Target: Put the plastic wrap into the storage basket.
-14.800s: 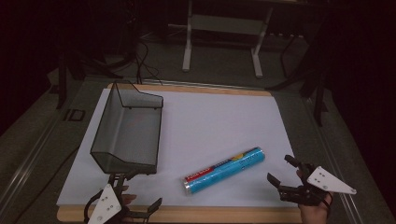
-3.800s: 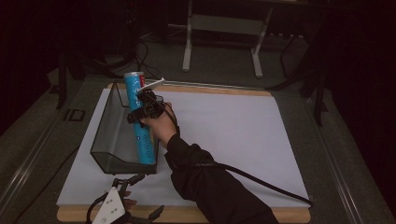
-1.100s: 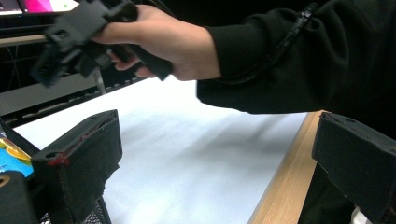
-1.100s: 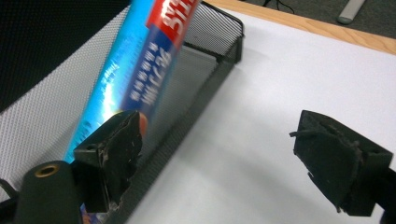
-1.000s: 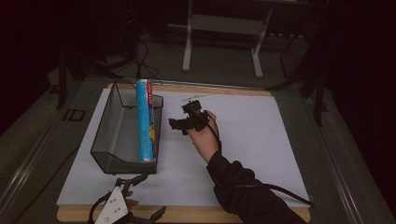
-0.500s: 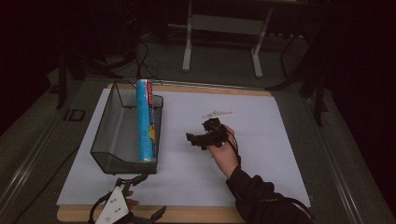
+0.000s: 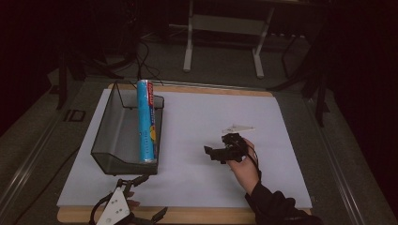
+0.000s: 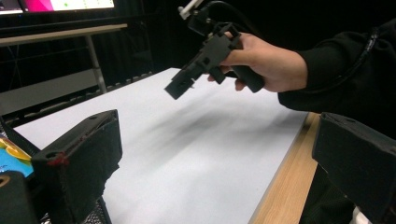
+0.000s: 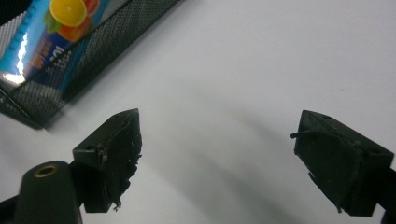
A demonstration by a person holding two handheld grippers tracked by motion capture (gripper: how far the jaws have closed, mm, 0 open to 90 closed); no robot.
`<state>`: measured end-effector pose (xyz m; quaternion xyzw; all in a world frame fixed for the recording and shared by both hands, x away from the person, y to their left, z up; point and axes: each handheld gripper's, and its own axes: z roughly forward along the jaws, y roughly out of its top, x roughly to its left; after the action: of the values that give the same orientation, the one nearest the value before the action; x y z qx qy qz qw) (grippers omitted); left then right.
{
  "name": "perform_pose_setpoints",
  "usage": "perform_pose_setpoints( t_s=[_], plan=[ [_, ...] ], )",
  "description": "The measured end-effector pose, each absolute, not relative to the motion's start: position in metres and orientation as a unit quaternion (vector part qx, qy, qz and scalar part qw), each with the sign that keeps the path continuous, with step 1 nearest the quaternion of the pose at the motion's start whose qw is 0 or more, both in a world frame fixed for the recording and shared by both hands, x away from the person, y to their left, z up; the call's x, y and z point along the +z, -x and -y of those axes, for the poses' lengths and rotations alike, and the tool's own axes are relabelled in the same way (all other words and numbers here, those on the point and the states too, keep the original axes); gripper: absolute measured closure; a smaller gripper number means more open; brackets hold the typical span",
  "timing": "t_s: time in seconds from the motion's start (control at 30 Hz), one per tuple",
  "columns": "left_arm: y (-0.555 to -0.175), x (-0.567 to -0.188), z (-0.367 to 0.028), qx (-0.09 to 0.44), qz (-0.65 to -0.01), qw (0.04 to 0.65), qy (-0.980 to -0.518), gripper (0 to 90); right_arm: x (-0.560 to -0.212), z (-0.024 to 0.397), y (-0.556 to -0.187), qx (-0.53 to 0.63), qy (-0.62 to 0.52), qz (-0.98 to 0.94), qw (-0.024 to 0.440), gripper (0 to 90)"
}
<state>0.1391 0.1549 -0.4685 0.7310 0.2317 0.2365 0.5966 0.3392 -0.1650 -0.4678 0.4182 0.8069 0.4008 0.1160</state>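
A blue tube (image 7: 146, 122) with fruit print leans inside the black mesh basket (image 7: 108, 140) along its right wall, red end toward the far side. My right gripper (image 7: 210, 152), held in a hand, hovers over the white sheet right of the basket with its jaws pointing left, open and empty. In the right gripper view the right gripper (image 9: 224, 149) has bare paper between its jaws, with the basket (image 9: 107, 42) and tube (image 9: 51, 28) at upper left. My left gripper (image 7: 149, 197) rests open at the near edge below the basket. In the left gripper view the left gripper (image 8: 219, 163) faces the right gripper (image 8: 180, 86).
The white sheet (image 7: 281, 140) covers a wooden board (image 7: 211, 216) whose near edge shows. Behind the board stand a metal frame's legs (image 7: 190, 47) and floor cables (image 7: 141, 51). A dark sleeve (image 7: 277, 208) comes in from the bottom right.
The right gripper has drawn away from the basket toward the near right and sunk a little over the sheet, jaws still open. The tube stays in the basket. The left gripper has not moved.
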Motion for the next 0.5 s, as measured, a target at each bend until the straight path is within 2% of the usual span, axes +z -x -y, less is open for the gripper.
perform_pose_setpoints(
  t_s=[0.5],
  plan=[
    [-0.139, -0.469, -0.154, 0.234, -0.229, 0.596, -0.733, 2.5, -0.491, 0.194, -0.319, 0.402, -0.433, -0.8, 0.104, 14.1]
  ],
)
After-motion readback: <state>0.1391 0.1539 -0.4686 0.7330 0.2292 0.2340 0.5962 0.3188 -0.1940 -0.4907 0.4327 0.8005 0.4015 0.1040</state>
